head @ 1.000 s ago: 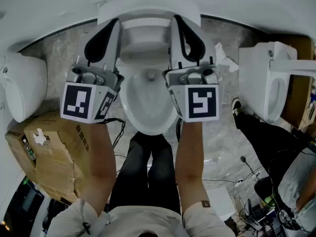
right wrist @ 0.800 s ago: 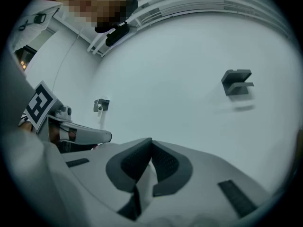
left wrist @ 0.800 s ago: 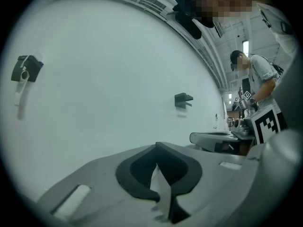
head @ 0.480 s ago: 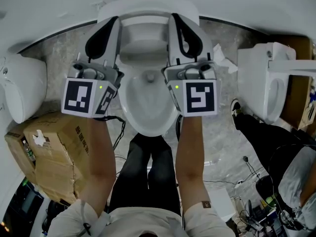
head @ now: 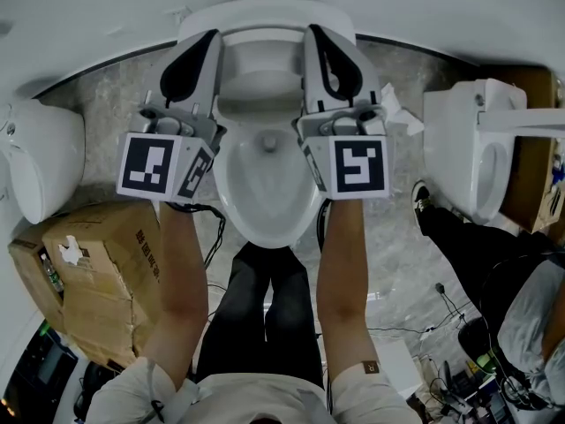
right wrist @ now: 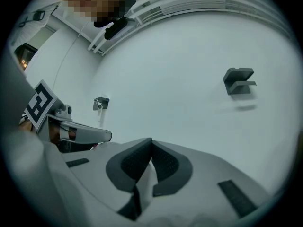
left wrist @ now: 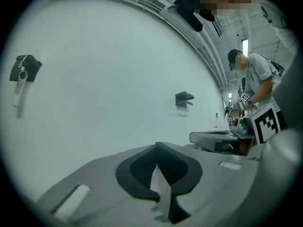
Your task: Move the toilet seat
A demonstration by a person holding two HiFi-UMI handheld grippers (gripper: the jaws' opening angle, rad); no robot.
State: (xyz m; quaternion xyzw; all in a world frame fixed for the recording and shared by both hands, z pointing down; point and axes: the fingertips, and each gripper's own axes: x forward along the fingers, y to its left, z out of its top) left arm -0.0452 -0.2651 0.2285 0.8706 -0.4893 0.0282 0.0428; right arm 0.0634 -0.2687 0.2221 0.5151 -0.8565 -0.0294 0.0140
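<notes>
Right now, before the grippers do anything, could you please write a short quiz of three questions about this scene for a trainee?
1. True or false: the left gripper and the right gripper both have their jaws shut.
2. Multiple choice: what lies on the floor to the left of the middle toilet in the head view? A) a cardboard box B) a red bucket C) a folded towel
3. Short answer: which gripper is nearer to the second toilet at the right of the head view?

Key: 1 true; 2 A; 3 the right gripper.
</notes>
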